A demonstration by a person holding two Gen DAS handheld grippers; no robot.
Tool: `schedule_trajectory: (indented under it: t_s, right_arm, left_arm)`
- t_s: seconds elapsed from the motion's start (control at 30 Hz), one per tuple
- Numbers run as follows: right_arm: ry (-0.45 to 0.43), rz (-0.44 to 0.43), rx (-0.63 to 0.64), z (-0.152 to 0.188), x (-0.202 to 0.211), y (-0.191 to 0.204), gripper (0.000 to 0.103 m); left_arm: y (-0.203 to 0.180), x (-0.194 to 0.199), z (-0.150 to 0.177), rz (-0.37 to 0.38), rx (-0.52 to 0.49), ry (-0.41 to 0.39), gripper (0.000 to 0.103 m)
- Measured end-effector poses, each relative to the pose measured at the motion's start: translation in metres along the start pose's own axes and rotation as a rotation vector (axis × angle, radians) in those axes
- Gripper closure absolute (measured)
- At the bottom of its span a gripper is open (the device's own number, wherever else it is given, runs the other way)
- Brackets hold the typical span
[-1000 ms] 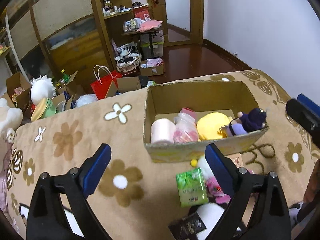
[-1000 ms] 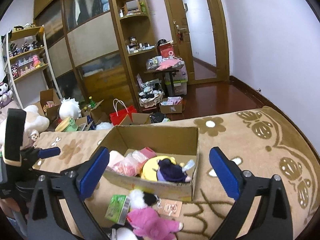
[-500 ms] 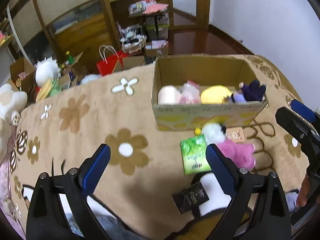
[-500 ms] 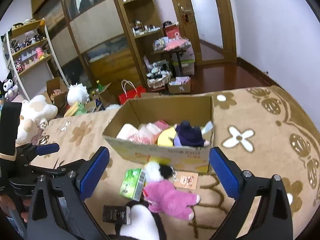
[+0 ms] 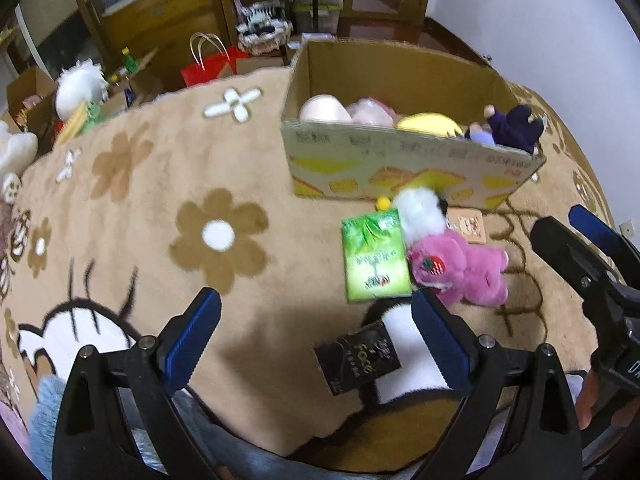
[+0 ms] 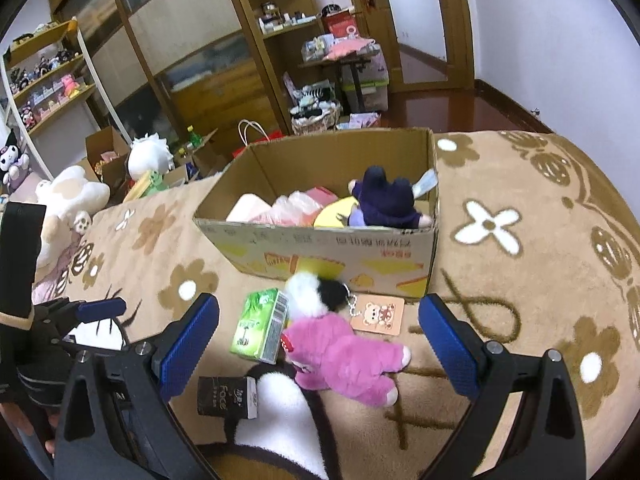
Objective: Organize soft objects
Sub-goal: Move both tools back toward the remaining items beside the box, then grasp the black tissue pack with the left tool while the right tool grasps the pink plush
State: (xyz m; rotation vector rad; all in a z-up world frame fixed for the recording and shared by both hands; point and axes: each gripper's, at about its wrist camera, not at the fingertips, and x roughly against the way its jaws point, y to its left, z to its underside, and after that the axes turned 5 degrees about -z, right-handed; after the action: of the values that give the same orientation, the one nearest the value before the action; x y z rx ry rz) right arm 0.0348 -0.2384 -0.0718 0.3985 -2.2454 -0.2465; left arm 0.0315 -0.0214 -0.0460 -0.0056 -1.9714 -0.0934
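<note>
A cardboard box stands on the flowered brown blanket and holds a dark purple plush, a yellow soft thing and pink and white soft items. In front of it lie a pink plush, a white and black pompom, a green tissue pack, a black pack and a large white plush. My left gripper is open and empty above the blanket. My right gripper is open and empty over the pink plush.
A small bear card lies by the box. Beyond the blanket's far edge are a red paper bag, open cartons, white plush toys, shelves and a door. The right gripper shows at the right edge of the left wrist view.
Both grippers have drawn back toward me and tilted down, so the items in front of the box have come into fuller view. Both stay open and empty.
</note>
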Motion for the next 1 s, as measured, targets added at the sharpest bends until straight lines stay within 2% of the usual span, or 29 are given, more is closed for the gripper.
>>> schedule_trajectory:
  t_s: [0.47,1.0]
  right_arm:
    - [0.097,0.017,-0.043,0.013,-0.034,-0.014,0.000]
    - [0.189,0.021,-0.121,0.028,-0.065,-0.036,0.000]
  left_arm:
    - [-0.013,-0.051,0.014,0.039,0.025,0.194,0.008]
    - [-0.020,-0.089,0.019,0.044,0.041,0.303,0.008]
